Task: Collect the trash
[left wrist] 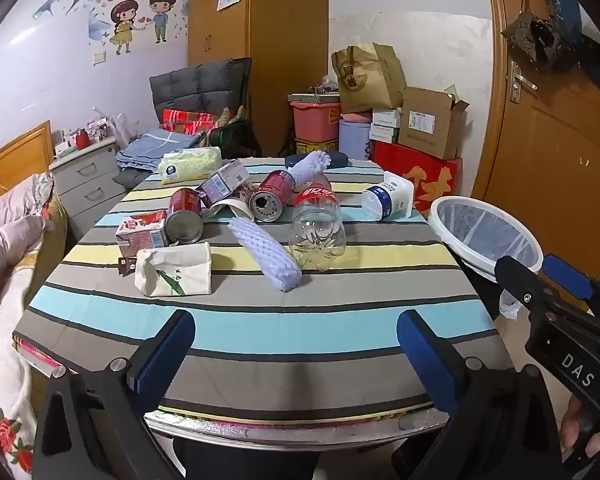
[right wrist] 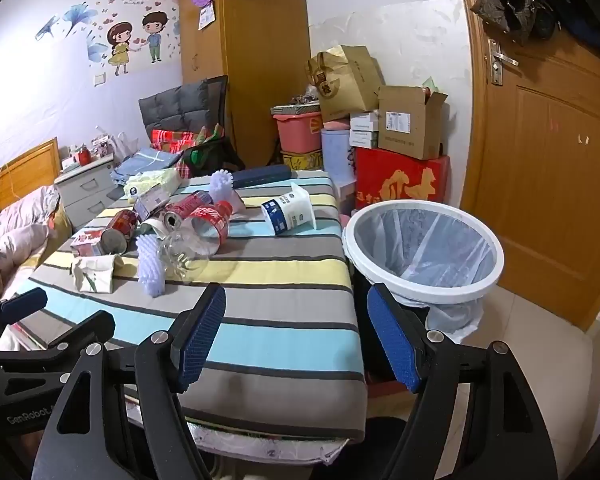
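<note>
Both claws, left claw (left wrist: pixel 296 354) and right claw (right wrist: pixel 296 336), gape empty, the trash (left wrist: pixel 318 236) well beyond them.

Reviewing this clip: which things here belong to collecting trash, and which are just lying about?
Job:
clear plastic bottle with red label
two red drink cans
white foam fruit net
white-rimmed lined bin

Lying about:
yellow tissue pack
dark blue flat case
brown cardboard box

Both grippers (left wrist: pixel 296 356) (right wrist: pixel 296 344) are black plastic with blue ribbed pads (right wrist: pixel 198 340), silver screws (left wrist: pixel 118 364), white lettering (left wrist: pixel 576 368)
</note>
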`<state>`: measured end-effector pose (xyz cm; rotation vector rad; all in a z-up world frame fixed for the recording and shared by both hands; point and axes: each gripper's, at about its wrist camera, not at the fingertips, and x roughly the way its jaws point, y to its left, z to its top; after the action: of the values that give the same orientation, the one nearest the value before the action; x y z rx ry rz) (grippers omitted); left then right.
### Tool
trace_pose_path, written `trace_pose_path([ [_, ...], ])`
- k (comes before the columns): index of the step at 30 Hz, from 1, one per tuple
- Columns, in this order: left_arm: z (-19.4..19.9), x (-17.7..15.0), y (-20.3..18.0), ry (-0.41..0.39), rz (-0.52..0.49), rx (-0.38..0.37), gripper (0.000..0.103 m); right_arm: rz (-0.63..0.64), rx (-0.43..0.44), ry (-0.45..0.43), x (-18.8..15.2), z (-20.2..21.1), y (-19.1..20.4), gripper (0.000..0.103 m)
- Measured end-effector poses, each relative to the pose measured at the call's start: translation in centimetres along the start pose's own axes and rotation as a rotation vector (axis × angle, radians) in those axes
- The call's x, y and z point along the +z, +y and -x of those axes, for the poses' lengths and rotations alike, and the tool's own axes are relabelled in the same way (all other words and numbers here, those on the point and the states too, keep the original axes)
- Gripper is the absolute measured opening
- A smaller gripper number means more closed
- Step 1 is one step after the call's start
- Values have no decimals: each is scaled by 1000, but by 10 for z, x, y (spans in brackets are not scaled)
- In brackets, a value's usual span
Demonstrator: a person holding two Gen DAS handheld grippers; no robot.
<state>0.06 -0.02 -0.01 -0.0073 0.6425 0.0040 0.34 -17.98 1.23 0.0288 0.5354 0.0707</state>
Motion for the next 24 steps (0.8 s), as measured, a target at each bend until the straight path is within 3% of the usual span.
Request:
trace_pose_path([
  [24,5,1,4,-25,22,-4,103,9,-12,-17,0,3,2,75],
])
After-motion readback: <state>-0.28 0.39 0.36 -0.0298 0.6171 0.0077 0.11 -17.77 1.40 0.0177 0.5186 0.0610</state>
